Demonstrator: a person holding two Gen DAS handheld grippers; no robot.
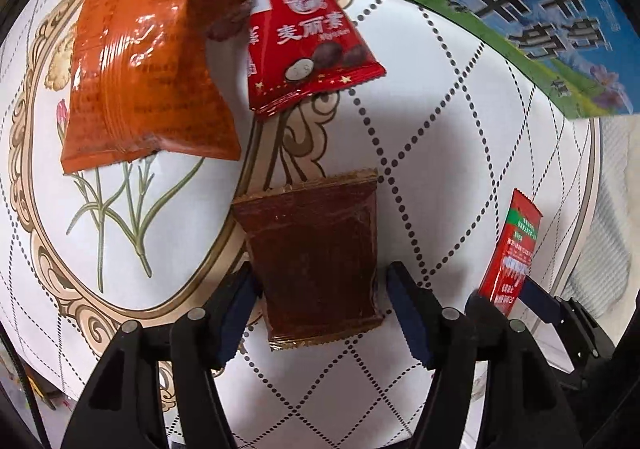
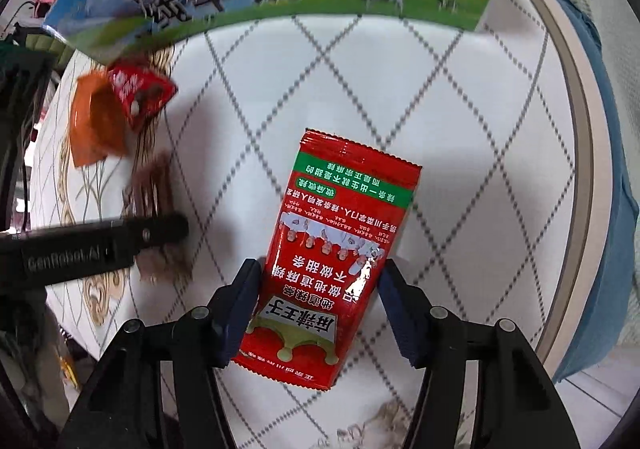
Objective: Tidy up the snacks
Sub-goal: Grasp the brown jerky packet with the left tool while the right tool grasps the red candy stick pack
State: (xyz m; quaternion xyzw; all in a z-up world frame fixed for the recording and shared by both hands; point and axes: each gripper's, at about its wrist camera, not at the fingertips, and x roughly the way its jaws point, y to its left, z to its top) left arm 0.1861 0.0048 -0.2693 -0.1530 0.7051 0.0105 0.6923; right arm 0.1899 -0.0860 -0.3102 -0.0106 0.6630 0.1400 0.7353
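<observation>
Left wrist view: the left gripper [image 1: 322,303] points down at the surface [image 1: 440,121], a white cloth with dotted diamond lines and a gold floral frame. Its jaws stand partly open astride a dark brown foil snack packet [image 1: 316,261]; the left pad sits at the packet's edge, the right pad shows a sliver of gap, so no firm grip can be told. Beyond lie a crinkled orange plastic snack pouch [image 1: 148,65] and, overlapping its right edge, a red triangular chocolate sachet [image 1: 308,37]. A blue-and-green printed milk carton [image 1: 520,5] lies along the far edge. At right, the right gripper [image 1: 516,293] holds a red sachet on edge.

Right wrist view: the right gripper [image 2: 320,309] has its jaws partly open around a red spicy-strip sachet with a green band [image 2: 340,241], both pads against its sides near the lower half. The left gripper [image 2: 160,235] reaches in from the left over the blurred brown packet.
</observation>
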